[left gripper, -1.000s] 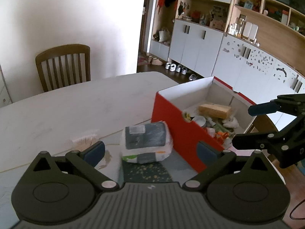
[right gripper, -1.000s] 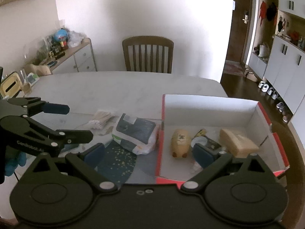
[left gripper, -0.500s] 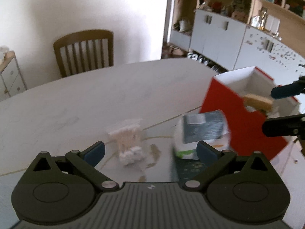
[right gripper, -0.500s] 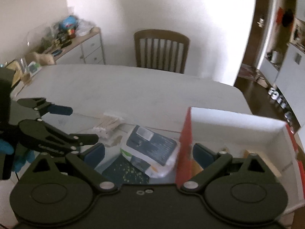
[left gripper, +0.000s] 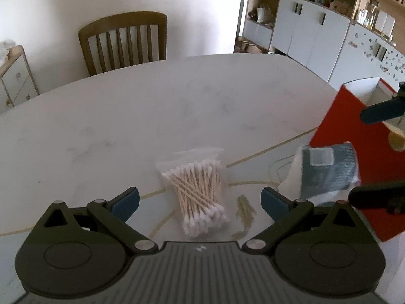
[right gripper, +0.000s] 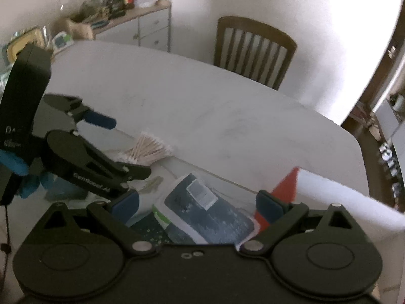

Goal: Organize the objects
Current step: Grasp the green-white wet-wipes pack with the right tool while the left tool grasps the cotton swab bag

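Note:
A clear bag of cotton swabs (left gripper: 198,193) lies on the white table (left gripper: 152,106), right between the spread fingers of my left gripper (left gripper: 200,202), which is open and empty. To its right sits a dark grey and white packet (left gripper: 329,169), up against the red box (left gripper: 354,157). In the right wrist view that packet (right gripper: 207,210) lies between the fingers of my open right gripper (right gripper: 197,205), with the swab bag (right gripper: 149,149) farther back. The left gripper (right gripper: 101,147) shows there at the left, over the swabs. The red box (right gripper: 288,182) stands at the right.
A wooden chair (left gripper: 124,40) stands at the table's far side. A low cabinet (right gripper: 141,22) with clutter is at the back left, white cupboards (left gripper: 311,30) at the back right. A blue-gloved hand (right gripper: 17,169) holds the left gripper. The table's far half is bare.
Both grippers swung left. The left one went from facing the packet and box to framing the swab bag. The right one went from over the box to over the packet.

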